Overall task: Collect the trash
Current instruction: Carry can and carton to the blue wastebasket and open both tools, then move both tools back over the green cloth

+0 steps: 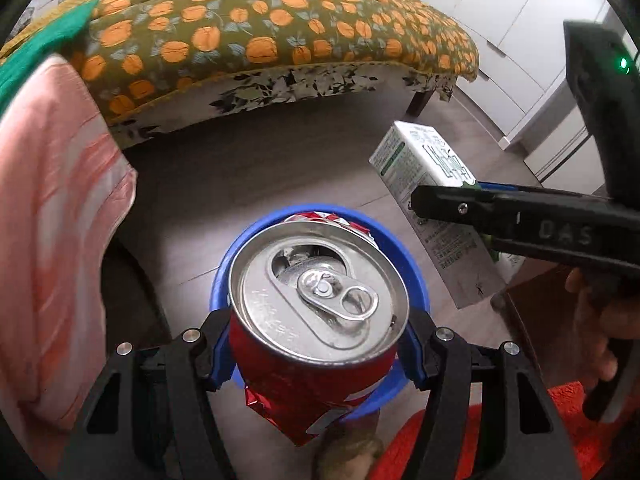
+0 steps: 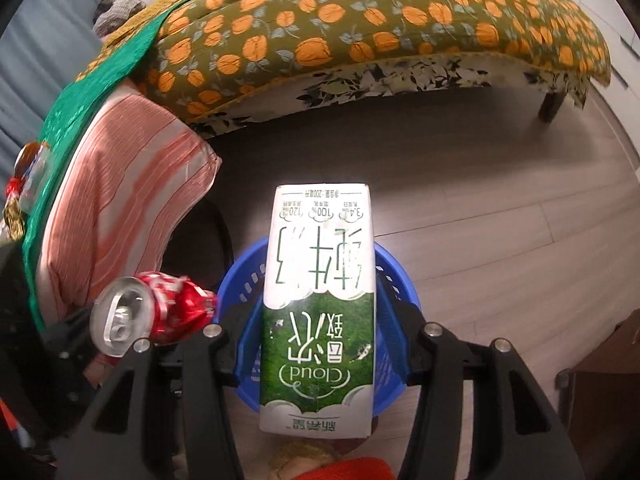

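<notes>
The left gripper point(image 1: 320, 344) clamps a crushed red can point(image 1: 316, 308) by its sides, lid toward the camera, its long axis running down and away into the blue basket point(image 1: 416, 276) directly beneath. Just right of it, the right gripper point(image 2: 316, 340) straddles a milk carton point(image 2: 318, 312), but whether its pads press I cannot tell. The carton's long axis points away over the same basket. Beyond lie bare floor and a patterned bed point(image 2: 360, 28).
</notes>
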Tool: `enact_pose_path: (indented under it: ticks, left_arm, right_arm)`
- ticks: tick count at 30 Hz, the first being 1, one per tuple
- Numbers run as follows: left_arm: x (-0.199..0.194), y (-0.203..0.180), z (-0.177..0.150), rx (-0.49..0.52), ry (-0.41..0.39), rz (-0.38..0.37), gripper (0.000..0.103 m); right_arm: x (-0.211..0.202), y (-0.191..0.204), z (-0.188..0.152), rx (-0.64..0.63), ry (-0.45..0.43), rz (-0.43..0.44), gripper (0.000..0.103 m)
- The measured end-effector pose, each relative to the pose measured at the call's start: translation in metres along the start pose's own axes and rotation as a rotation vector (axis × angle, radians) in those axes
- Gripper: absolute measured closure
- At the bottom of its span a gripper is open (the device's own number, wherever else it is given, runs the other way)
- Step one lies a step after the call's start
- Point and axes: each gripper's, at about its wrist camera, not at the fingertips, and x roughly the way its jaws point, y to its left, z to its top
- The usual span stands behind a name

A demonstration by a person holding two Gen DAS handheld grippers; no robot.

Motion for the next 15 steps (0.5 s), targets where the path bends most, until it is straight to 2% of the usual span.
enact_pose_path:
  ticks: [2,5,9,13,15]
  left_arm:
    - [0.011,-0.004,0.000,0.025,0.004,-0.007,0.017]
    - [0.018,-0.006,0.002,0.044,-0.011,0.008,0.014]
    - [0.007,-0.004,0.001,0.037,-0.033,-0.006,0.012]
    - [-0.033,-0.006,-0.003,0.036,-0.124,-0.024,0.005]
    - [-0.058,-0.008,-0.006,0.038,-0.180,-0.031,0.005]
  right_arm:
    - [-0.001,-0.003,0.002,0.027,-0.012,0.005,0.021]
    - [-0.006,-0.005,0.010,0.045,-0.034,0.019,0.021]
    - [-0.023,-0.007,0.016,0.055,-0.099,-0.018,0.021]
    - [-0.051,-0.002,0.021,0.047,-0.210,-0.039,0.020]
    - [-0.067,0.004,0.023,0.043,-0.281,-0.053,0.015]
